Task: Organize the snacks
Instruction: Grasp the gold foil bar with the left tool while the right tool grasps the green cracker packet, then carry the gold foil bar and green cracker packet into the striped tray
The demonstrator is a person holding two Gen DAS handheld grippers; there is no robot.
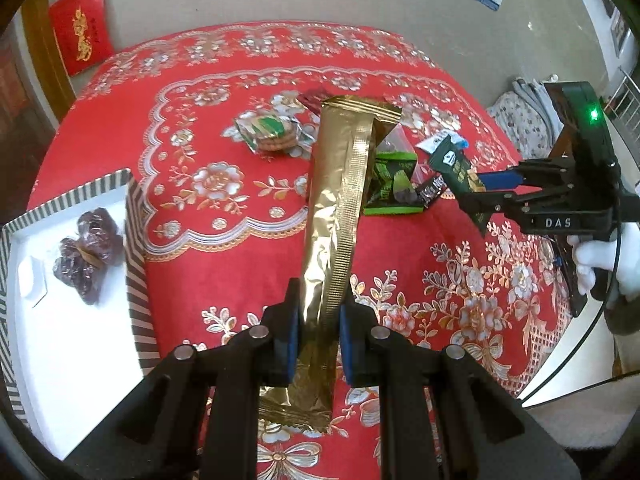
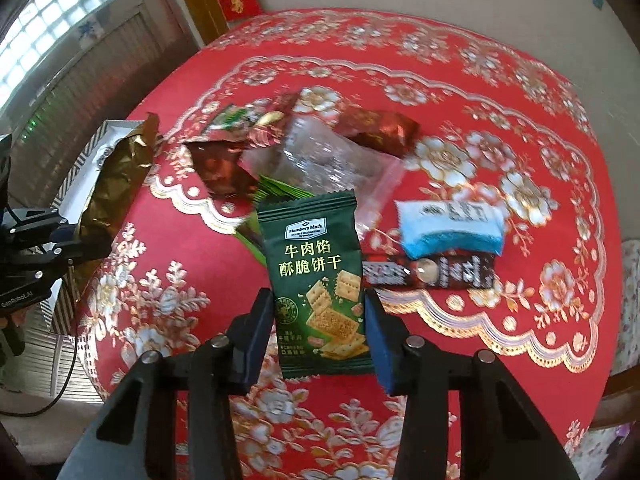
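The left gripper [image 1: 316,344] is pinching a long gold packet [image 1: 336,216] tight between its pads, holding it above the red tablecloth [image 1: 224,264] beside the striped tray [image 1: 136,240]. The right gripper [image 2: 320,336] is gripping a green cracker packet [image 2: 320,280] by its sides, lifted over the pile of snacks [image 2: 320,152]. Dark wrapped sweets [image 1: 88,256], perhaps dates, are lying in the tray.

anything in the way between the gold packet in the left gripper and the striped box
Nothing visible does. The gold packet is clamped in the left gripper above bare red tablecloth; the striped box sits just left, holding only wrapped dates at its far end.
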